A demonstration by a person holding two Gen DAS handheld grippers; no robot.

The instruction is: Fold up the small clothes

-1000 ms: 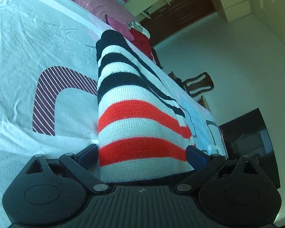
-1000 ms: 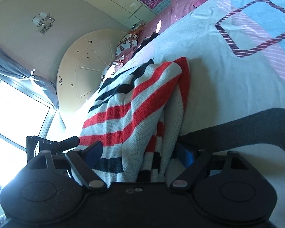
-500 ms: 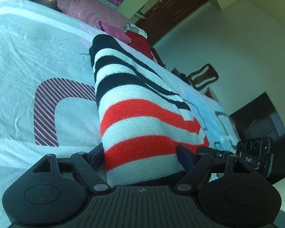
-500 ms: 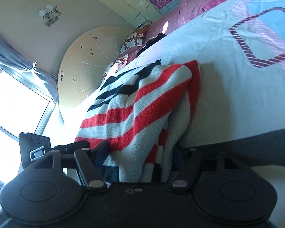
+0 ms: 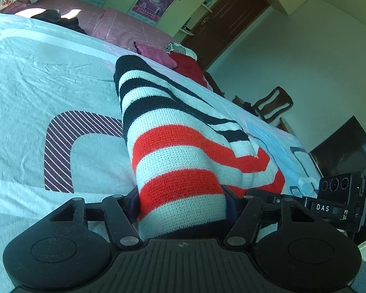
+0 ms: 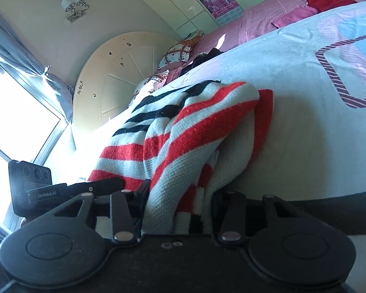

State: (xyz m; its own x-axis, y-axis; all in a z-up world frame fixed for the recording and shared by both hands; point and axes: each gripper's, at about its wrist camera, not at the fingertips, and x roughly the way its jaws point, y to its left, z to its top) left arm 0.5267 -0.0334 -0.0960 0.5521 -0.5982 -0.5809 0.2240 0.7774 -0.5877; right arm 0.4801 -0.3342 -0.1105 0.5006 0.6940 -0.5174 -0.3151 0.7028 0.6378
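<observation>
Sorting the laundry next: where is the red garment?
In the left wrist view the red garment lies at the bed's far edge, beyond the striped sweater, beside a pink cloth.

striped knit sweater (image 5: 180, 156) | red-white-black | folded, bunched | on bed sheet

Readable txt: 2 labels, both on gripper hw.
"DAS" on black bar of right gripper (image 5: 323, 207), seen in left wrist view; "GenRobot.AI" on black bar of left gripper (image 6: 45, 194), seen in right wrist view. Wall posters (image 5: 153, 0): print too small to read.
</observation>
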